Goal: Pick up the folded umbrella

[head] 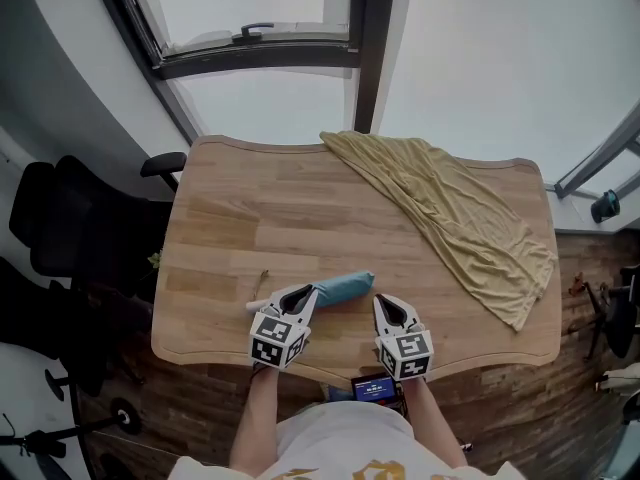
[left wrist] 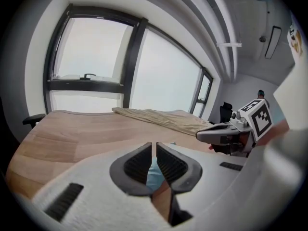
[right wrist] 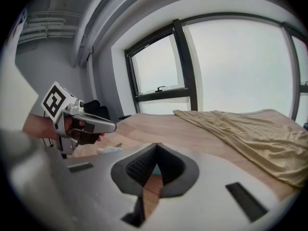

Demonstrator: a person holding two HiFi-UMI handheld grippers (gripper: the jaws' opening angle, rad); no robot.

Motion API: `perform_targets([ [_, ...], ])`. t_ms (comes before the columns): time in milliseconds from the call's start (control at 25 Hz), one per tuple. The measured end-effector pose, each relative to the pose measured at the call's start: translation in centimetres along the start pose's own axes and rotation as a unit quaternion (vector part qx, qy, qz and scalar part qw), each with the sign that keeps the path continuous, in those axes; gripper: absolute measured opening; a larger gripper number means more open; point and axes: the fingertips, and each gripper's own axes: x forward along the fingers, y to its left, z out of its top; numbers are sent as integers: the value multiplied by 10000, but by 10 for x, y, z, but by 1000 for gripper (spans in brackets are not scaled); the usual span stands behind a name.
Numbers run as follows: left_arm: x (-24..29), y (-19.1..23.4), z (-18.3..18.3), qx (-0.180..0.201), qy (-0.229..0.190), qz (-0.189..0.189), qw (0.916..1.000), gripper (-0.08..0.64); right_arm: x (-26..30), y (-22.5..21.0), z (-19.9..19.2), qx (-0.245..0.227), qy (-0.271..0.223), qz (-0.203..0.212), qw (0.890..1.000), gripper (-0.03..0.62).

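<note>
The folded teal umbrella (head: 340, 289) lies near the front edge of the wooden table (head: 250, 218), with a pale end (head: 257, 305) pointing left. My left gripper (head: 308, 290) is shut and holds nothing; its tips are right at the umbrella's left part. A strip of the teal umbrella (left wrist: 153, 176) shows behind the closed jaws of my left gripper (left wrist: 154, 144). To the umbrella's right, my right gripper (head: 380, 298) is shut and empty as well. In the right gripper view the jaws of the right gripper (right wrist: 156, 146) meet at the tip, and the left gripper (right wrist: 91, 124) shows at left.
A yellow cloth (head: 450, 208) is draped across the table's right half and over its right edge. A black office chair (head: 70, 228) stands left of the table. Windows run behind the far edge. A small screen (head: 375, 388) sits at the person's waist.
</note>
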Motion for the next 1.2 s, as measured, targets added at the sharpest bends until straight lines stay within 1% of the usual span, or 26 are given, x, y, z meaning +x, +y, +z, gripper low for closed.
perform_targets([
  [40, 5, 0, -3, 45, 133, -55, 9999, 25, 2, -1, -2, 11, 33, 15, 10000, 9],
  [80, 10, -1, -7, 96, 281, -121, 9995, 40, 4, -2, -4, 25, 58, 21, 10000, 9],
  [120, 14, -2, -12, 149, 438, -192, 9987, 81, 6, -4, -5, 40, 77, 20, 10000, 9],
  [160, 18, -2, -17, 214, 595, -259, 9977, 86, 7, -5, -6, 58, 92, 16, 9999, 9],
  [240, 24, -3, -26, 437, 928, -354, 9941, 92, 8, -8, -6, 104, 102, 2, 9999, 9],
  [280, 28, -3, -32, 614, 1132, -390, 9909, 102, 9, -10, -7, 133, 102, -5, 9999, 9],
  [360, 34, -3, -48, 1039, 1583, -453, 9809, 149, 11, -14, -8, 194, 116, -19, 9997, 9],
  [440, 41, -2, -61, 1381, 1934, -512, 9700, 173, 13, -19, -11, 249, 148, -39, 9996, 9],
  [480, 43, -1, -65, 1487, 2071, -554, 9654, 178, 14, -21, -12, 280, 164, -48, 9995, 9],
  [560, 47, -1, -74, 1624, 2371, -712, 9552, 214, 17, -25, -14, 338, 191, -64, 9992, 9],
  [680, 52, -3, -89, 1844, 2870, -1052, 9341, 261, 23, -31, -20, 393, 254, -74, 9989, 9],
  [760, 57, -3, -95, 1998, 3063, -1164, 9234, 279, 26, -33, -24, 467, 294, -89, 9984, 9],
  [880, 65, -2, -99, 2125, 3275, -1287, 9116, 295, 29, -39, -25, 554, 307, -135, 9979, 9],
  [1080, 75, -4, -117, 2404, 3737, -1570, 8820, 302, 30, -53, -28, 694, 302, -266, 9968, 9],
  [1200, 80, -4, -125, 2499, 3931, -1713, 8681, 307, 29, -60, -31, 822, 266, -298, 9958, 9],
])
